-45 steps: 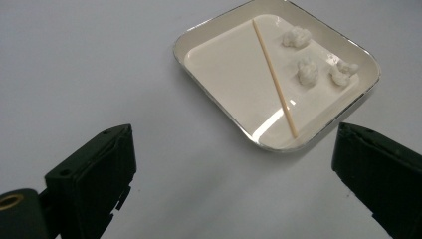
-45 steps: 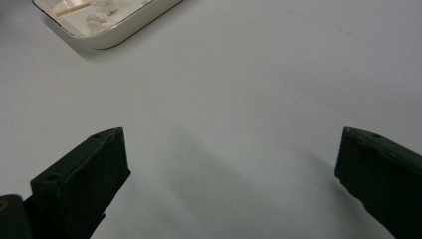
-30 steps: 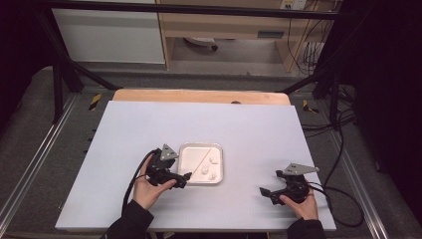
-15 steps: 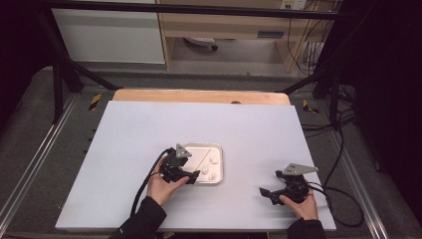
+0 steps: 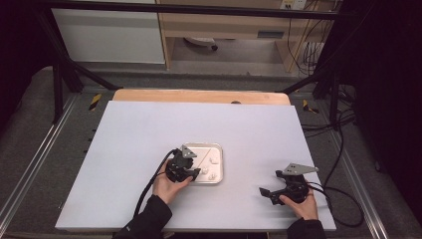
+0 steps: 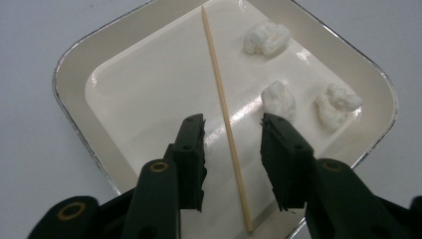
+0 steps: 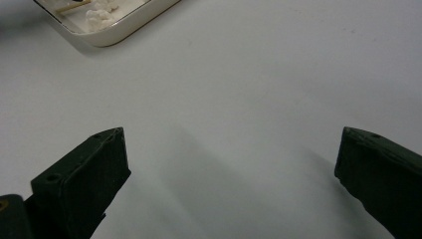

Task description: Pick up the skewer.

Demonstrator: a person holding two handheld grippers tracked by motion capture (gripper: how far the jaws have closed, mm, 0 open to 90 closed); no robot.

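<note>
A white square tray [image 5: 219, 149] [image 6: 79, 74] lies on the table near the middle. Inside it lie a thin wooden skewer [image 6: 223, 107] and three white marshmallow pieces [image 6: 278, 98] [image 5: 214, 160]. My left gripper [image 5: 195, 173] [image 6: 230, 129] hovers over the tray's near-left part, open, its jaws on either side of the skewer without touching it. At the table's front right my right gripper [image 5: 264, 192] [image 7: 231, 149] rests low over bare table, open wide with nothing between its jaws. The tray's corner [image 7: 107, 35] shows far off in the right gripper view.
The white tabletop [image 5: 149, 129] has a wooden strip [image 5: 199, 96] along its far edge. Black frame posts [image 5: 62, 82] and cables [image 5: 343, 144] stand off the table's sides. A cable [image 5: 149, 184] trails from the left gripper toward the front.
My left gripper has moved right from beside the tray to over its near-left part, straddling the skewer. The right gripper has stayed put.
</note>
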